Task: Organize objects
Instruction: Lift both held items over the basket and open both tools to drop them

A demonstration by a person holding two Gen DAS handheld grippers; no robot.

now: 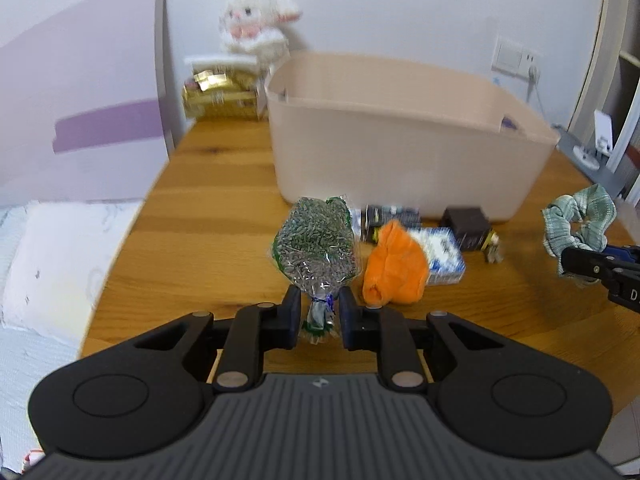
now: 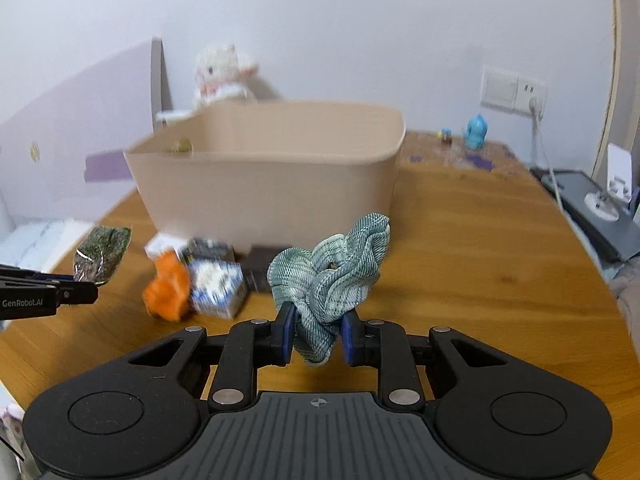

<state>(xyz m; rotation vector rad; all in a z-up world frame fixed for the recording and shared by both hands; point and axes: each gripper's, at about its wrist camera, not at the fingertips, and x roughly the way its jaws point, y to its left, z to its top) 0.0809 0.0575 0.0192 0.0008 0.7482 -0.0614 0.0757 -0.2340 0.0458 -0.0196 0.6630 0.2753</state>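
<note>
Both grippers are loaded rn. Left gripper is pinched down on the twisted neck of a clear bag of seeds, fingers nearly together w/ just the crinkled plastic between them; the bag sticks up and forward, lifted off the wooden table. From the right wrist cam the same bag shows near the table's left edge, held out from the left gripper's tips.

Right gripper is clamped on a green plaid scrunchie, blue pads squeezing the lower fold, the rest bunched up above the fingers. In the left cam the scrunchie hangs over toward the table's right edge.

Beige plastic bin sits mid-table toward the back, open top; can't really tell what's inside bc of blur. Along its front wall there's a little pile: orange cloth, a blue-and-white box touching it, a dark small box just beside that, and a dark packet right against the bin.

Back left corner has a gold box w/ a white plush lamb on top. Blue toy figure stands near the back edge, right of the bin.
</note>
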